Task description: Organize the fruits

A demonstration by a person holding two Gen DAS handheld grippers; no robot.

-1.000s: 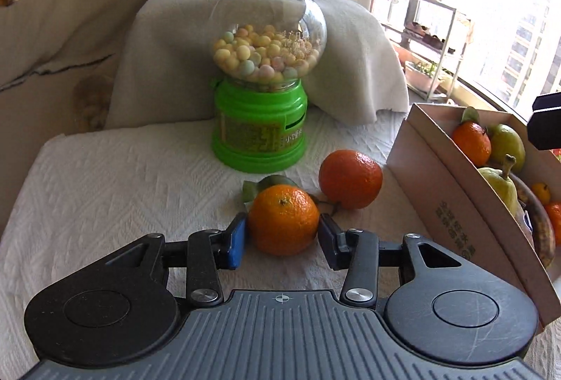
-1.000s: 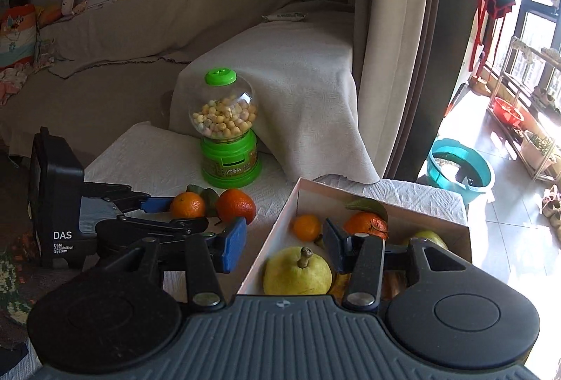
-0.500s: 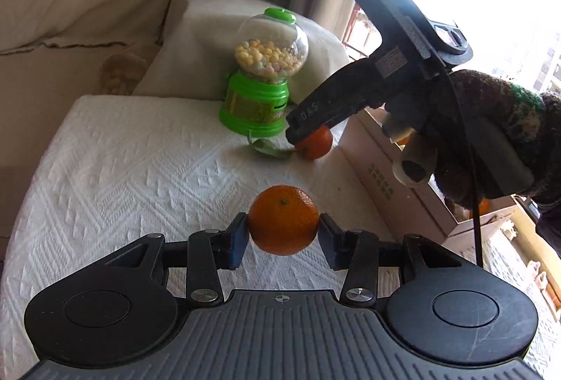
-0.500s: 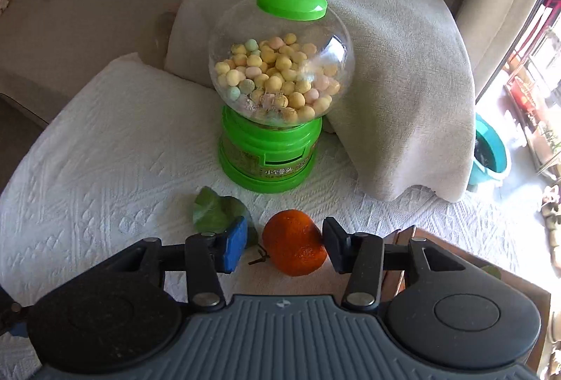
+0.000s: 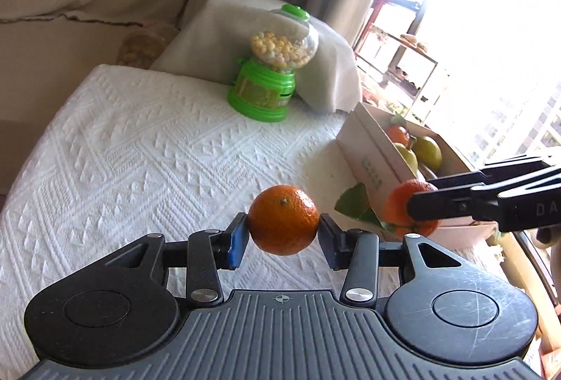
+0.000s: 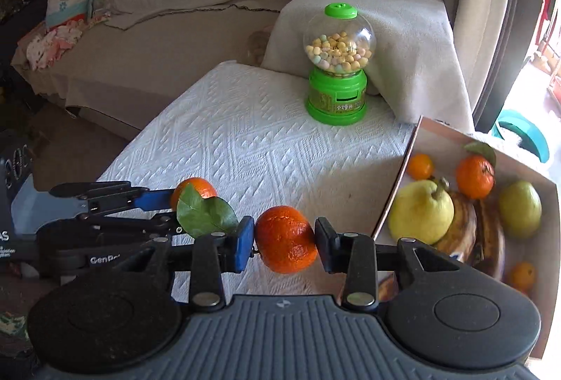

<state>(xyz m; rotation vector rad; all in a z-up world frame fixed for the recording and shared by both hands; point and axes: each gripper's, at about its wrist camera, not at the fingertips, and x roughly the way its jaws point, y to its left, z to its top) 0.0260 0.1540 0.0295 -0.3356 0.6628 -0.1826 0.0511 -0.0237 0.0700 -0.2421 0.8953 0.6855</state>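
Looking along the left gripper [image 5: 283, 236], its jaws pinch an orange [image 5: 283, 220] lifted above the white cloth [image 5: 140, 152], and no loose fruit shows there, so probably only two drops into the box [image 5: 371, 152] remain. From the right wrist, the right gripper [image 6: 284, 241] clamps a leafy orange [image 6: 285, 239] beside that box, whose near end is cut off.

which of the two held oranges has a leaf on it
The orange in the right gripper: a green leaf hangs from its stem side. The paler orange in the left gripper shows only a bare stem button.
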